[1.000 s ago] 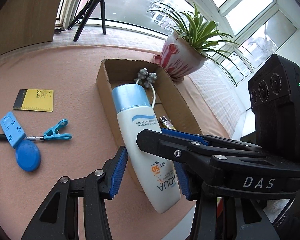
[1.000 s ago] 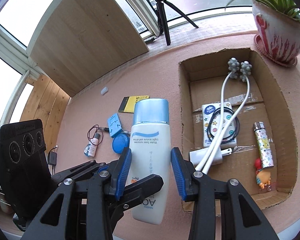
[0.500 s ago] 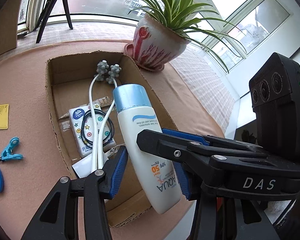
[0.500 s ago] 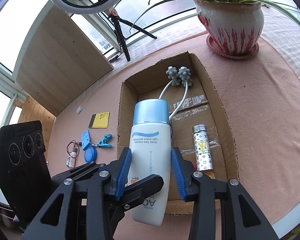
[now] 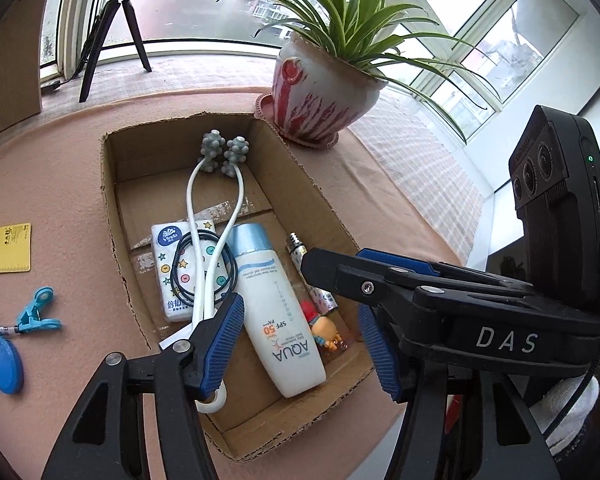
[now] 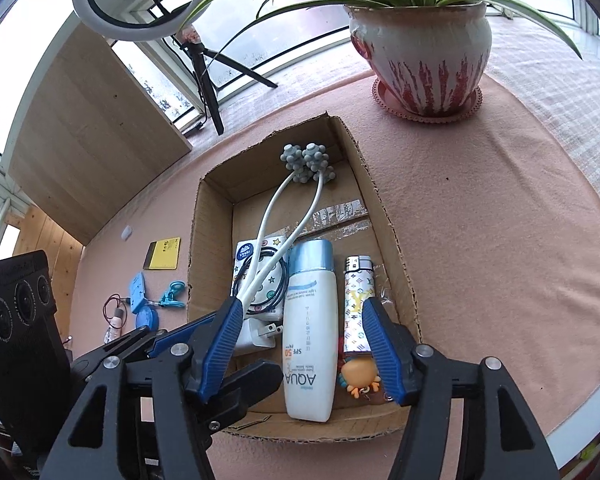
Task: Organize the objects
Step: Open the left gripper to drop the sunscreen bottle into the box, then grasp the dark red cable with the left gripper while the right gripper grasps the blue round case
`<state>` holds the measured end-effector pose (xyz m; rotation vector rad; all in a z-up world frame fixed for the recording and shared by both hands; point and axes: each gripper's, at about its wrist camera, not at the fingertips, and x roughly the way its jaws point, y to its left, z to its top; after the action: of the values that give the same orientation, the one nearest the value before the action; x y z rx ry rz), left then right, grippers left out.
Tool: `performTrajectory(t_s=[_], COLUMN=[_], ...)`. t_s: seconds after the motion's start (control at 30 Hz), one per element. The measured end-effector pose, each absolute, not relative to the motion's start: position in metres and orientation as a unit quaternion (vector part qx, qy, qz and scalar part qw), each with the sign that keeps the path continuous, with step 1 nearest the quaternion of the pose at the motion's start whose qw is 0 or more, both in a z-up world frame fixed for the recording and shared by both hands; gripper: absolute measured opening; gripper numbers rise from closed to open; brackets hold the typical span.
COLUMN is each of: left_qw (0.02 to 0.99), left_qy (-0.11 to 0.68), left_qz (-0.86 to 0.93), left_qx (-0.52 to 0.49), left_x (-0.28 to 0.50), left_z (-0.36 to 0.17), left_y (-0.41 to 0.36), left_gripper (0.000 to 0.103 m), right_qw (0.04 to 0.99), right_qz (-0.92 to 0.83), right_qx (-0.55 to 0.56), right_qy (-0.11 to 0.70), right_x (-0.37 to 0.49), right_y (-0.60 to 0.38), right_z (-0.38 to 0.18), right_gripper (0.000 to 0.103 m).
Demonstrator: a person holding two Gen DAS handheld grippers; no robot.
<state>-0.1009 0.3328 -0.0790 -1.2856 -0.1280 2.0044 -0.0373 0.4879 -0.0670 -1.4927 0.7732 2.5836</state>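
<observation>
While both your grippers hang over the brown cardboard box [image 6: 384, 216], the white sunscreen bottle with a blue cap [image 6: 310, 328] lies flat inside it, and the jaws of your left gripper [image 5: 300, 344] and right gripper [image 6: 300, 348] are opening, clear of it.

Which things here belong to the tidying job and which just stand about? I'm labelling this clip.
Job:
- box
- sunscreen bottle, lying in the box
- lighter, in the box
- tissue pack, in the box
- blue clip, on the table
- yellow card, on the table

Just there:
- potted plant
- ring light
</observation>
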Motion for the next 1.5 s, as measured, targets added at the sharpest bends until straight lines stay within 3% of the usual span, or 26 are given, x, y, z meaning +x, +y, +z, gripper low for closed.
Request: performTrajectory(t_s=[0.33,0.83,1.17,1.5], left_qw=[0.352,0.241,0.178,0.145], left_qy=[-0.07,-0.126,-0.113,-0.093], left_qz=[0.794,0.825,0.834,0.826], left_qx=[-0.491,-0.496,-0.51,-0.537], left_x=[-0.094,-0.101,-0.118,-0.152], left_z=[-0.065,-0.066,-0.076,-0.1], left_y=[0.285,0.124,0.034,-0.01], left_gripper=[0.063,0.063,0.063,0.063], right_qw=[0.014,-0.016,-0.058,-0.082], right_qz=[0.852,0.87,0.85,0.824], right_qx=[-0.471,-0.456,-0.493,-0.538], right_qy=[0.226,0.188,0.178,0.155], right_x=[-0.038,-0.053,-0.069,-0.093], right_y=[0.46,0.384,0.329,0.278], right_z=[-0.051,-0.034,-0.045,-0.071], right_gripper=[0.059,0.059,0.058,0.058])
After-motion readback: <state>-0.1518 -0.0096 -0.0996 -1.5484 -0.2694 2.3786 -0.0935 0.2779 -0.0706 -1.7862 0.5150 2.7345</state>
